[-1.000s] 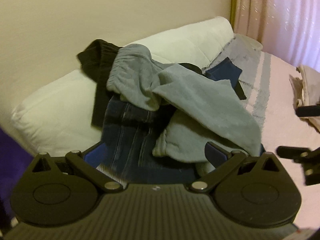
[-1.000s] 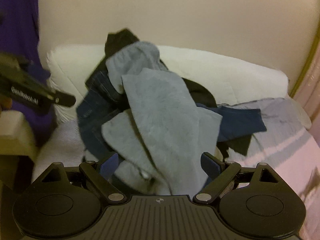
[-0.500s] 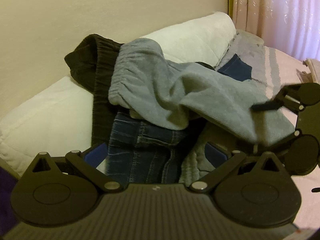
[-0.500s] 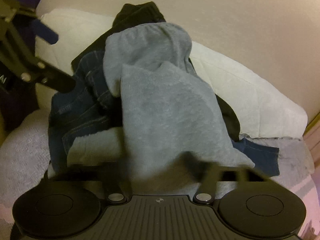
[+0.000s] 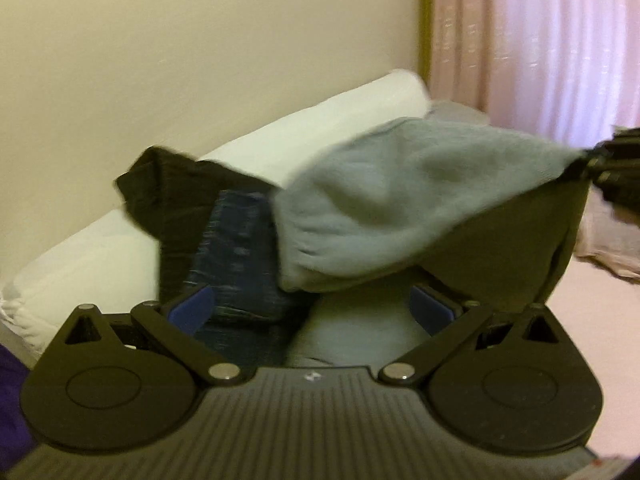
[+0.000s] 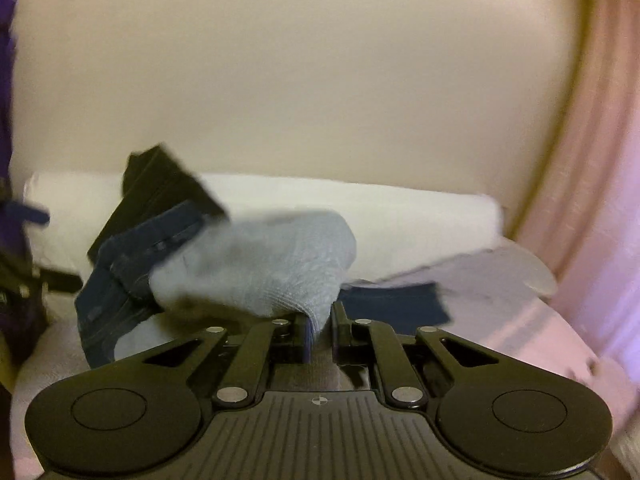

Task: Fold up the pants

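Grey sweatpants (image 5: pixel 420 192) hang lifted off a pile of clothes on the bed, stretched toward the right. My right gripper (image 6: pixel 320 320) pinches a fold of the grey sweatpants (image 6: pixel 272 264), and its jaws are still closing on the cloth. In the left wrist view the right gripper (image 5: pixel 612 164) holds the cloth's upper right corner. My left gripper (image 5: pixel 312 308) stands open just before the pile, with nothing gripped between its blue pads. Dark blue jeans (image 5: pixel 236 256) and a black garment (image 5: pixel 168 188) lie beneath the grey pants.
The pile leans on a long white pillow (image 5: pixel 320 128) against a cream wall. A navy garment (image 6: pixel 392 304) lies on the grey blanket to the right. Pink curtains (image 5: pixel 540 40) hang at the right, above the pink sheet (image 5: pixel 600 320). Something purple (image 5: pixel 8 400) is at the far left.
The right gripper went from wide open to closed on the grey sweatpants and pulled them up and to the right off the pile. The left gripper stayed open and shifted a little.
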